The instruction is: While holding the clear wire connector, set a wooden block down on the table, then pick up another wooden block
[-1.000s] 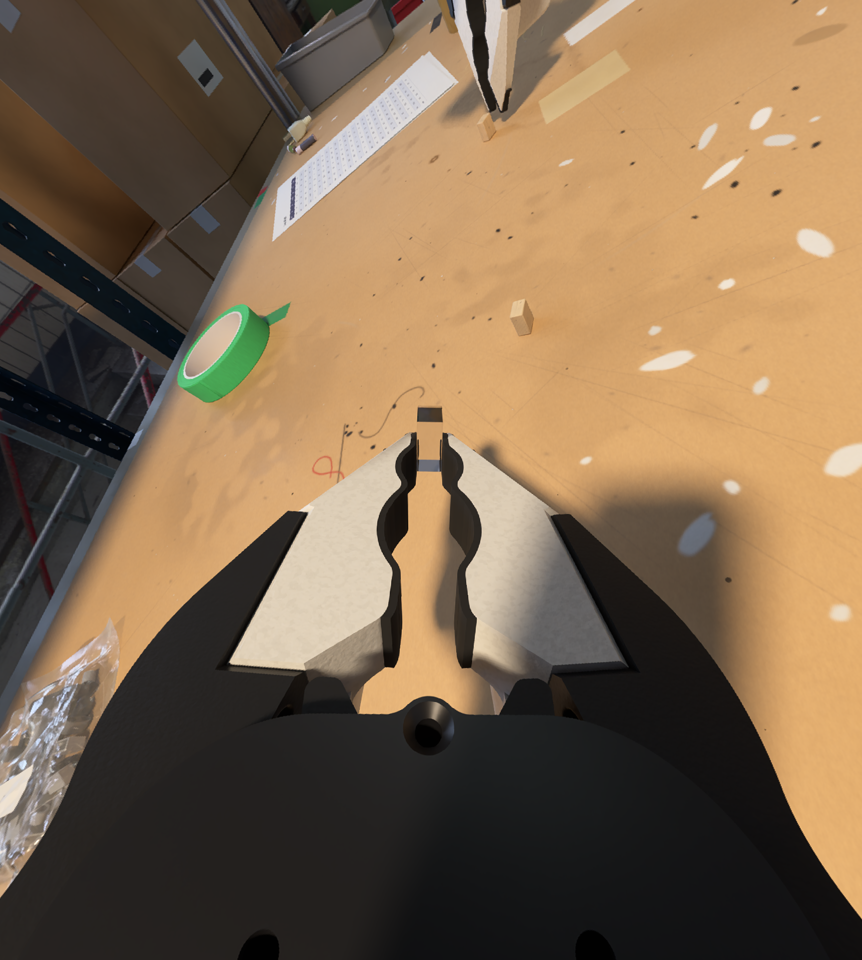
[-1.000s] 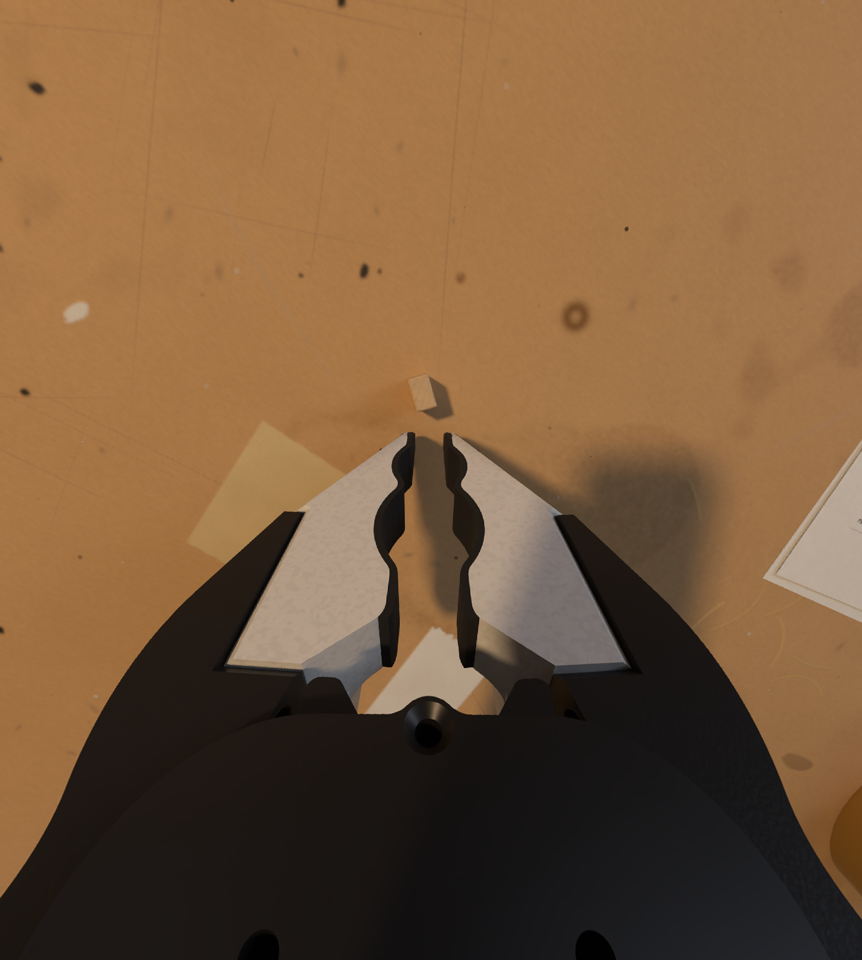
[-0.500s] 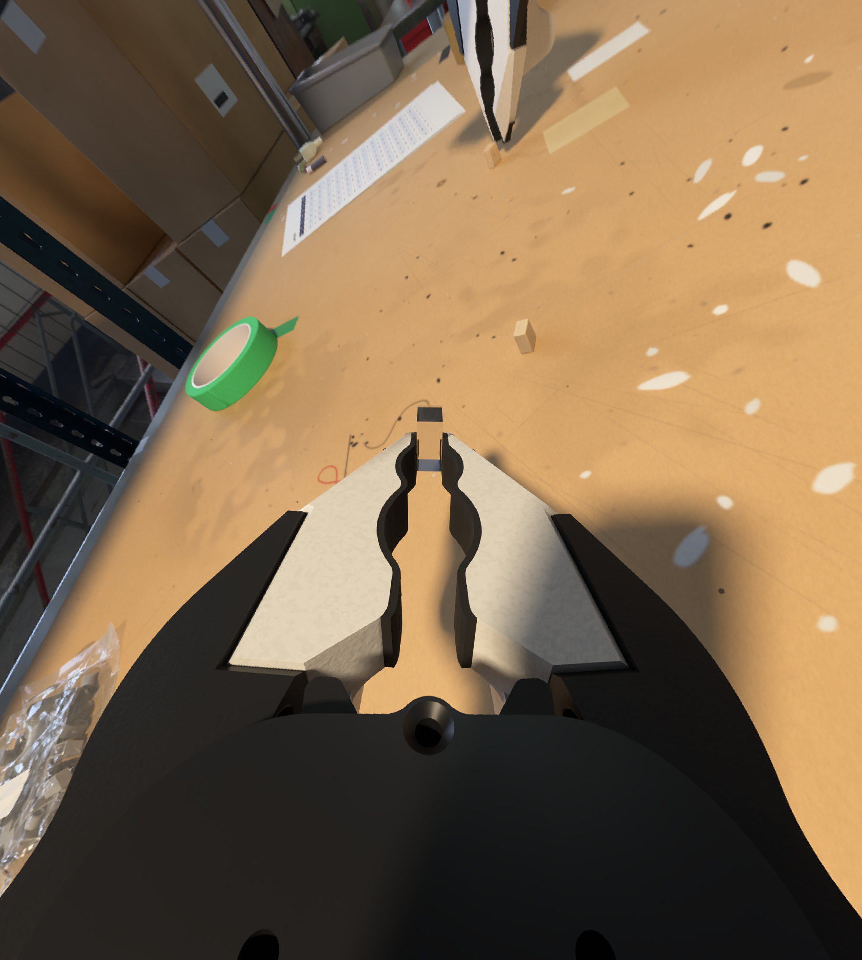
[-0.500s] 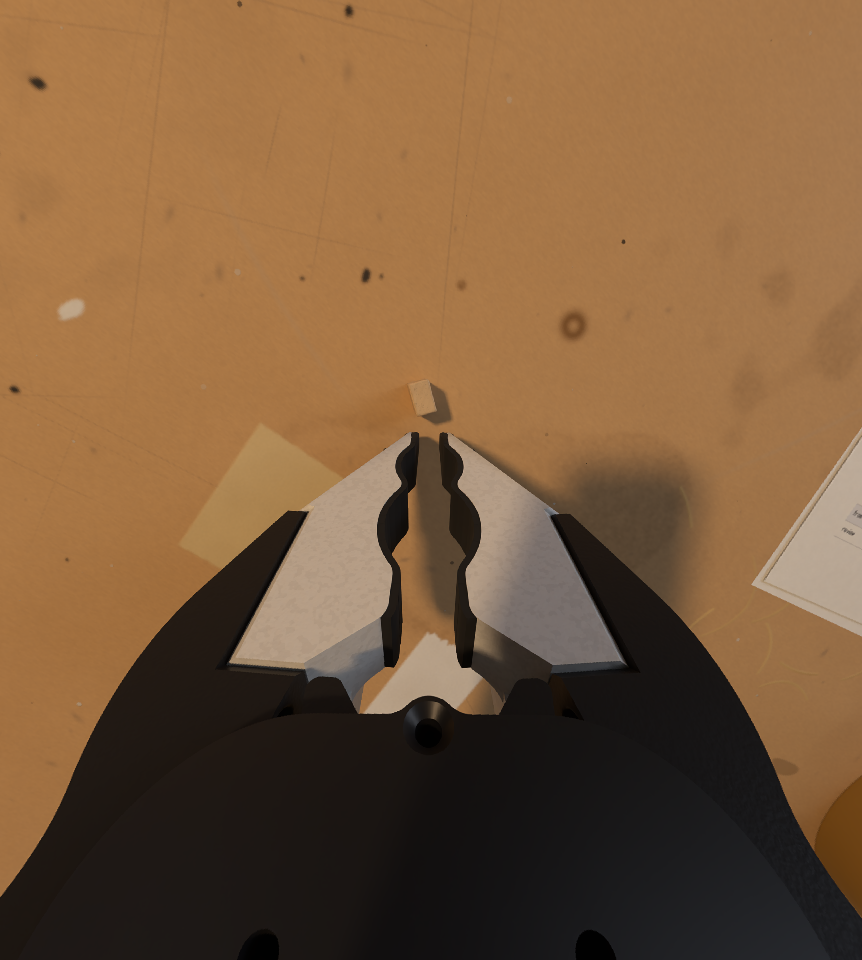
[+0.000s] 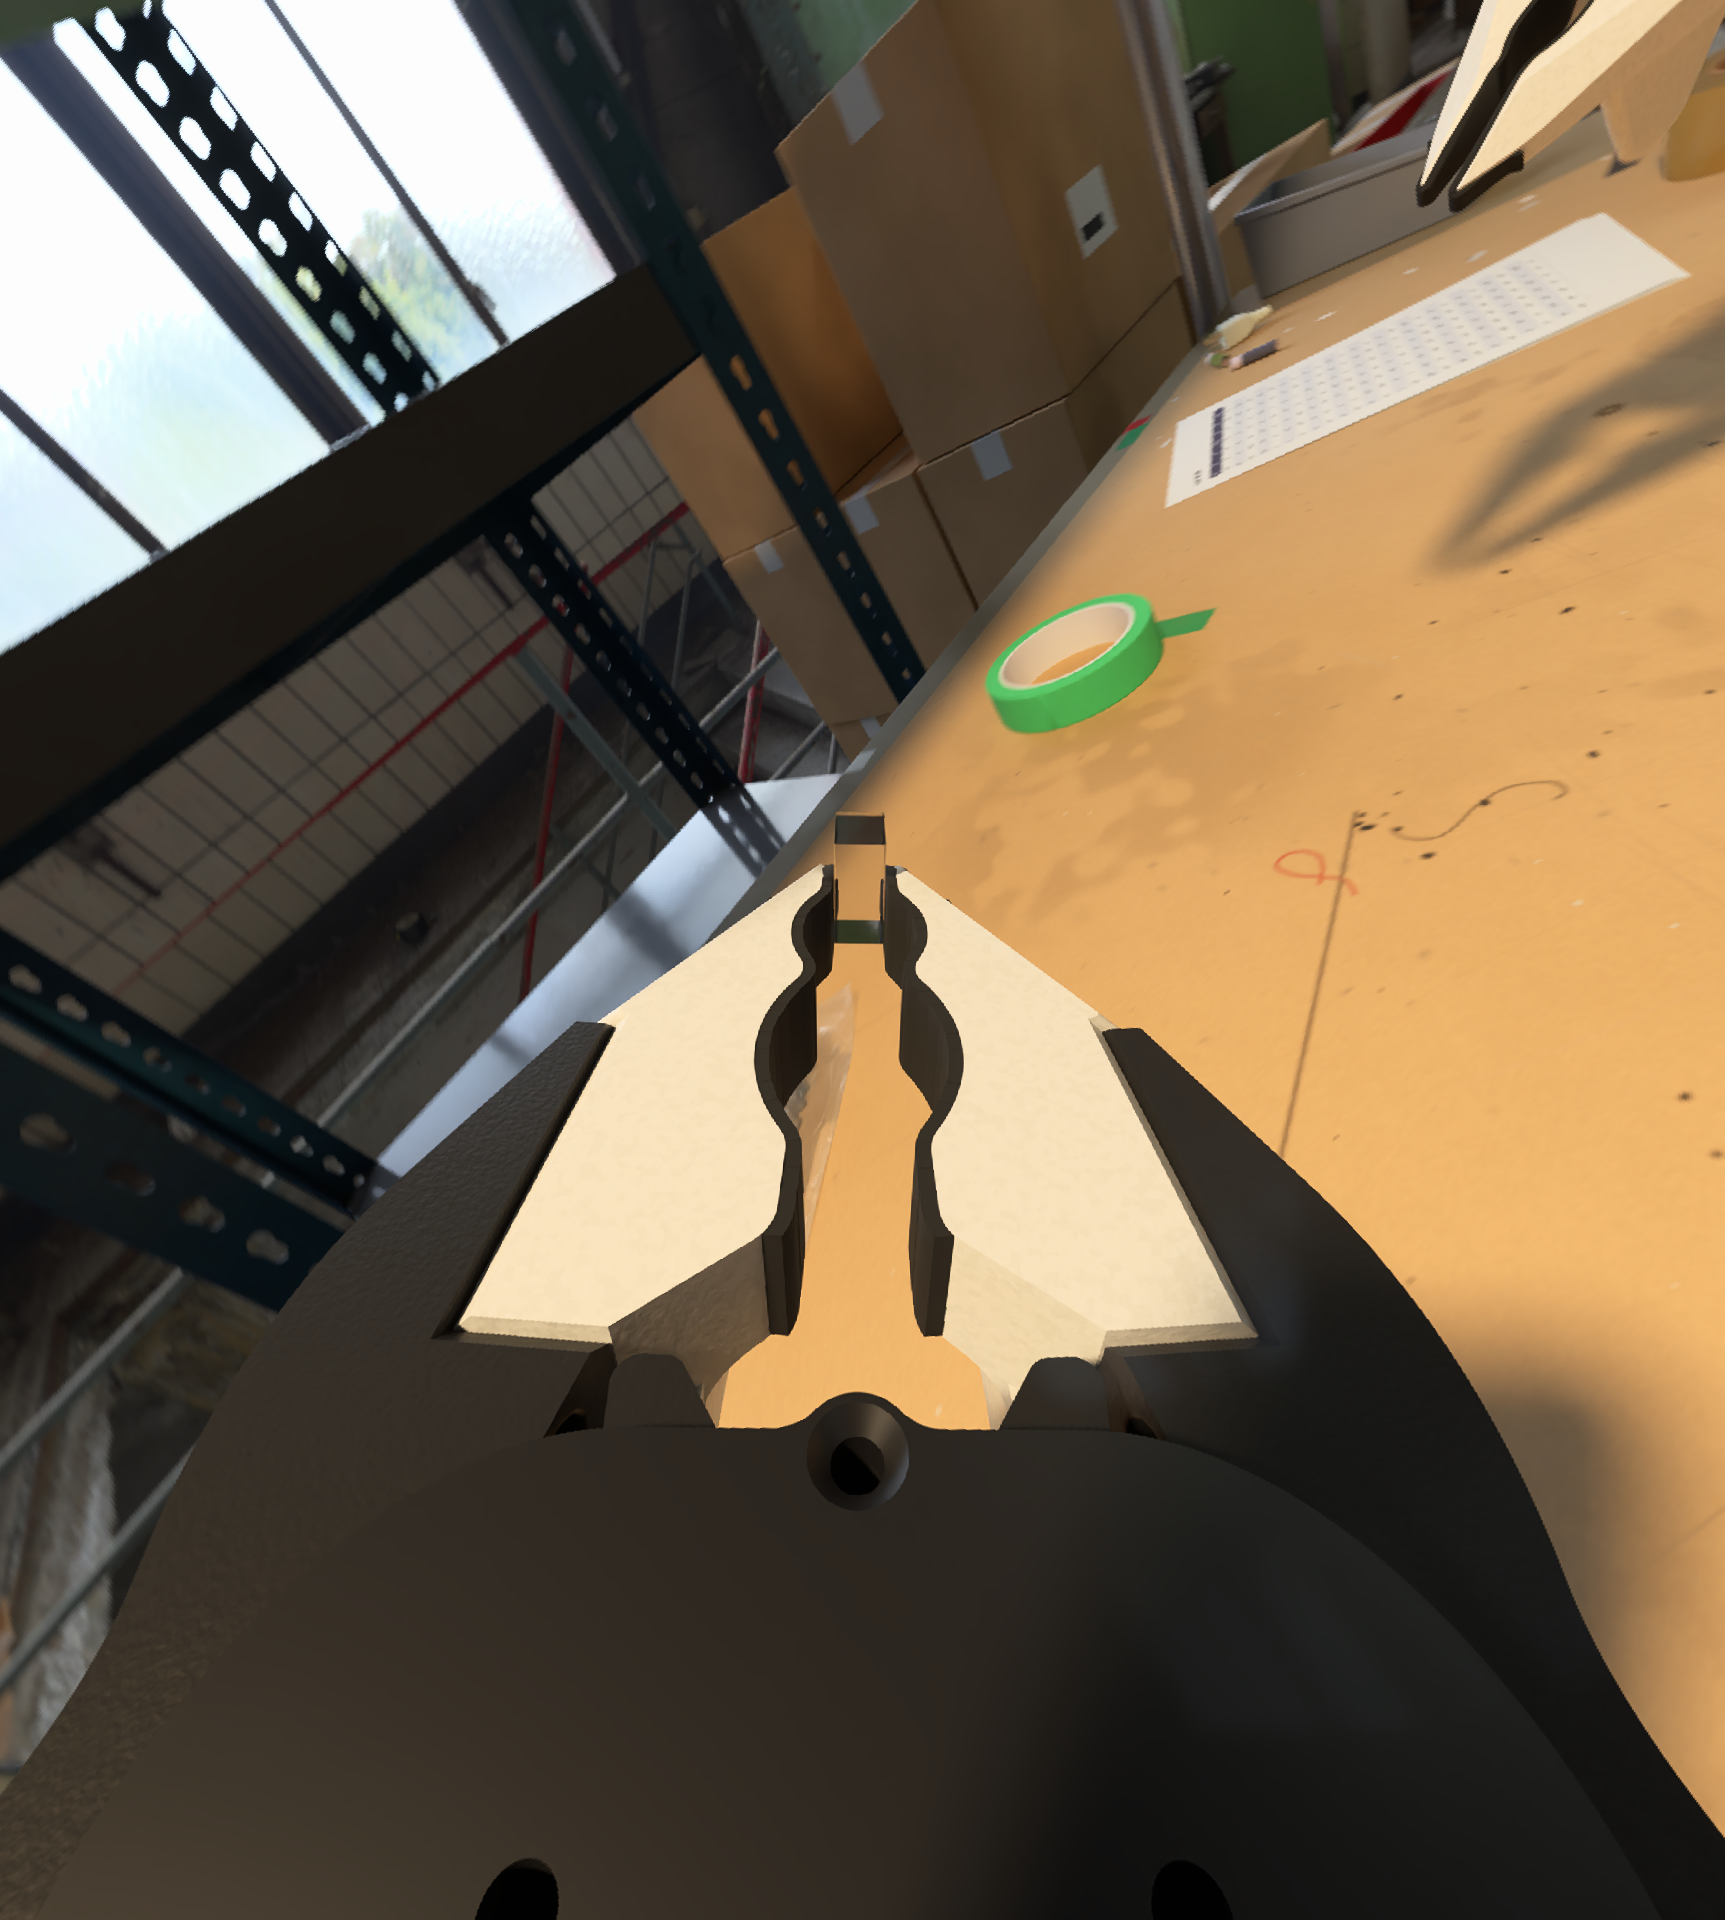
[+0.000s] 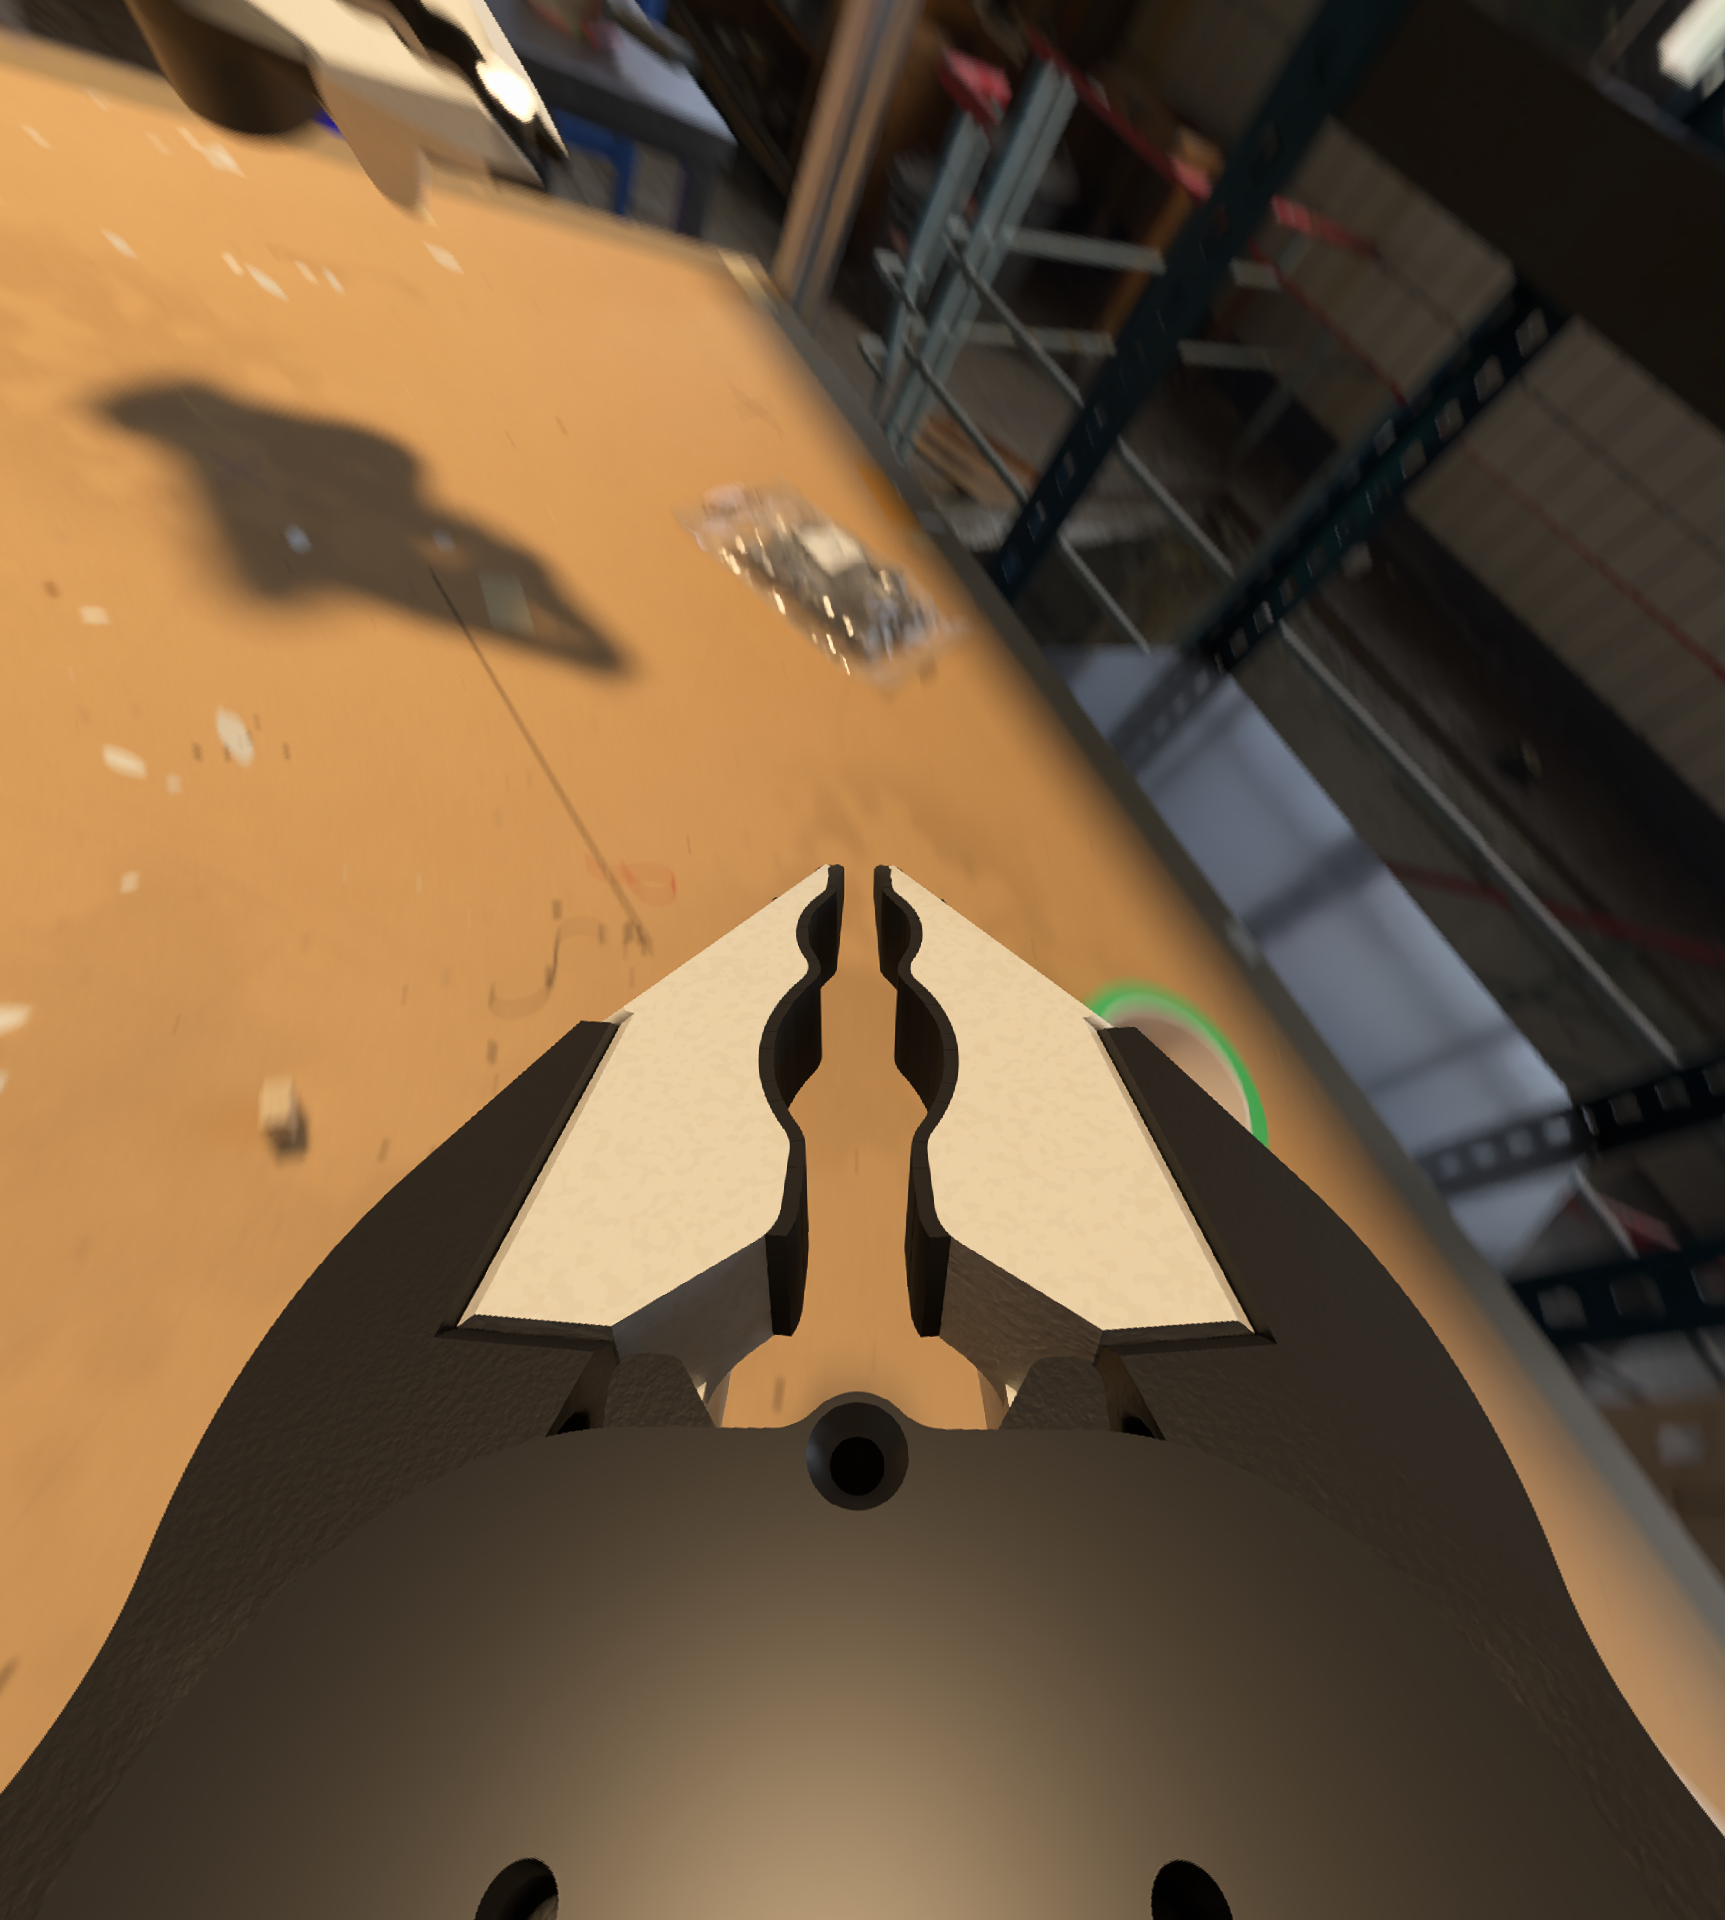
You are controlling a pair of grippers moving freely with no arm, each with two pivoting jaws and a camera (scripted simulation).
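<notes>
My left gripper (image 5: pixel 859 883) is shut on the small clear wire connector (image 5: pixel 859 868), which sticks out past the fingertips above the table's left edge. My right gripper (image 6: pixel 856 878) is empty, its jaws almost together with only a slim gap. It hangs above the table and points toward the far edge; this view is blurred. A small wooden block (image 6: pixel 281 1117) lies on the table to the left of the right gripper, apart from it. The right gripper (image 5: pixel 1492 94) shows far off in the left wrist view, and the left gripper (image 6: pixel 390 73) shows at the top of the right wrist view.
A green tape roll (image 5: pixel 1076 665) lies near the table edge; it also shows behind my right finger (image 6: pixel 1190 1049). A clear plastic bag of parts (image 6: pixel 816 582) lies near the edge. A printed sheet (image 5: pixel 1409 353), a grey bin (image 5: pixel 1305 229) and cardboard boxes (image 5: pixel 941 260) lie beyond. Metal shelving borders the table.
The left gripper swung left and tilted up, still holding the connector. The right gripper left the block it hovered over, swung to face the table edge, and its jaws narrowed.
</notes>
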